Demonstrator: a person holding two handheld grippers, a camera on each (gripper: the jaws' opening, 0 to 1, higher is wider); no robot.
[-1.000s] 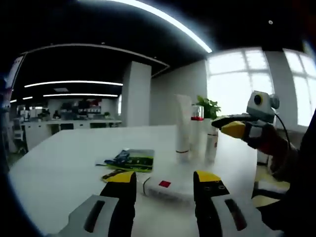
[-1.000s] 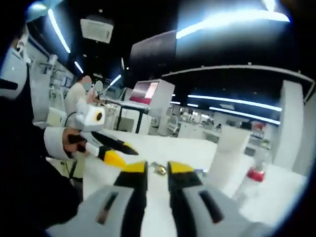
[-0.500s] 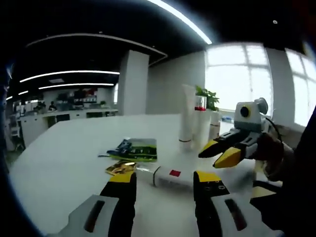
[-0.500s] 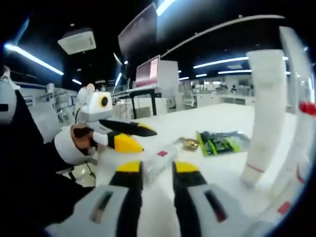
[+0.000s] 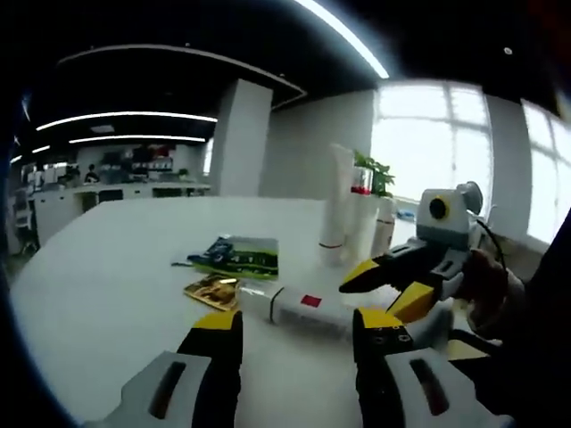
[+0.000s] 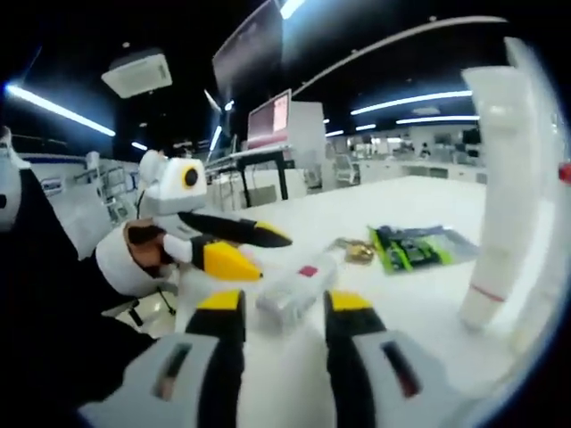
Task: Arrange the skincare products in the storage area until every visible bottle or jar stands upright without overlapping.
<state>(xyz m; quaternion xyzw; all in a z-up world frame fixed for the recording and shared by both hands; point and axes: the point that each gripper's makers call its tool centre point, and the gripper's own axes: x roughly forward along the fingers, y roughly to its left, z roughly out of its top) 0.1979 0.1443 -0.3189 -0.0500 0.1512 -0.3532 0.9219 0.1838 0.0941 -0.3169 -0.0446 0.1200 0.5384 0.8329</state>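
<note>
- Two claws face one lying bottle in the left gripper view. The left claw (image 5: 297, 332) is wide open and holds nothing. Just ahead of its tips, the white bottle with a red label (image 5: 303, 308) lies on its side on the white desk (image 5: 107, 267).
- Compared with a second ago, the right claw (image 5: 379, 283) has come down from beside the standing group to the end of the lying bottle. Its jaws are parted, one above the other, and grip nothing yet. I judge that the lifting of this bottle is about to begin, so the task is not finished.
- Other things here: the tall white tube (image 5: 335, 207) stands upright toward the far edge of the desk, with more bottles (image 5: 368, 223) close beside it. A green packet (image 5: 239, 257) and a small gold sachet (image 5: 211, 290) lie flat between the bottle and the middle of the desk. The sachet is near the bottle's cap end and could be pushed.
- In the right gripper view, the right claw (image 6: 284, 303) is open, with the lying bottle (image 6: 294, 287) just in front of its tips and nothing between them.
- The left claw (image 6: 241, 250) comes in from the left, close beside the bottle; the two could collide.
- The tall tube (image 6: 501, 201) stands very near on the right and could be knocked over when the bottle is raised. The green packet (image 6: 417, 245) lies behind.
</note>
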